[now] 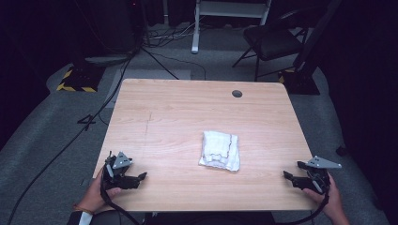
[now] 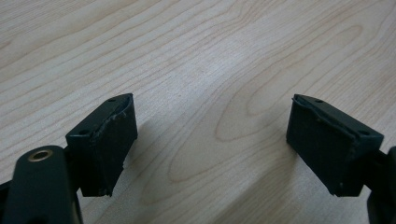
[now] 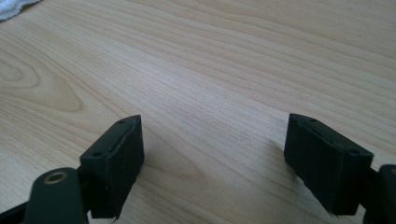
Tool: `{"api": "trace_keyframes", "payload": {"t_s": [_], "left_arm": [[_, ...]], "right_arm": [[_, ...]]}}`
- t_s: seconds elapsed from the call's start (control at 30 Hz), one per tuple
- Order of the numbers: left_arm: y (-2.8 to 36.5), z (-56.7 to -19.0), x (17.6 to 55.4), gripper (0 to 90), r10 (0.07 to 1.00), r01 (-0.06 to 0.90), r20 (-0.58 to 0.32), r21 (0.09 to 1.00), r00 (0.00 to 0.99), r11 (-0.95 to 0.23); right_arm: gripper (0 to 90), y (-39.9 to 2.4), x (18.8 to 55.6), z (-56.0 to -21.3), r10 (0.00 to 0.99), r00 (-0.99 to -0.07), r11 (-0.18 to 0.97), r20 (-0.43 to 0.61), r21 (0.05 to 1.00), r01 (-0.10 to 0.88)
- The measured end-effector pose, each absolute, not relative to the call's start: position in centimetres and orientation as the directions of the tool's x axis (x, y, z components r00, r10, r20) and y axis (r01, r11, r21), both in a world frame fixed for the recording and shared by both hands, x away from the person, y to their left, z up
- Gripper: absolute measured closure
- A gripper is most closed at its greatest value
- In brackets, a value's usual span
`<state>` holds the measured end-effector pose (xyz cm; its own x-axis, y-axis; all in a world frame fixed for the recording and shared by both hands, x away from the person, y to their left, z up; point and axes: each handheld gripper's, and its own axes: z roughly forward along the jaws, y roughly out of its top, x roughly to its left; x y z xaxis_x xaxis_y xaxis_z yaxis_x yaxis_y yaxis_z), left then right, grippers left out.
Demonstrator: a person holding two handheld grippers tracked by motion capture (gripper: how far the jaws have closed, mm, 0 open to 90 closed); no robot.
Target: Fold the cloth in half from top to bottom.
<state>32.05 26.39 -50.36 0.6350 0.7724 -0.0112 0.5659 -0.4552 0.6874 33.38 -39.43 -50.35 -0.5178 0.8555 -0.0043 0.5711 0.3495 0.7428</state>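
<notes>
left gripper: black two-jaw hand-held left gripper (image 1: pixel 141 176), jaws set wide apart, nothing between them, low over bare tabletop.
right gripper: black two-jaw hand-held right gripper (image 1: pixel 286 175), jaws likewise spread, nothing held.
work item: folded white cloth with a dark stitched edge (image 1: pixel 219 150), lying flat ahead of both grippers, between them, well apart from each.
surface: light wood-grain laminate table (image 1: pixel 169 117), smooth, matt.
cloth texture: soft, ribbed or quilted, limp; layers stacked unevenly.
risk 1: a pinch may catch the top layer alone, so the fold opens when lifted.
risk 2: smooth laminate may let the cloth slide away under a one-sided push.
</notes>
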Motion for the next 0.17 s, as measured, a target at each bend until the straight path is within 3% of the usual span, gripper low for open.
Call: {"api": "trace_keyframes", "payload": {"t_s": [0.17], "left_arm": [[26.41, -50.35, 32.07, 16.5, 0.772, 0.566, -0.011, 0.687, 0.635, -0.456]], "right_arm": [[20.5, -39.43, 33.39, -50.35, 0.855, -0.518, 0.349, -0.004, 0.743, 0.571]]}}
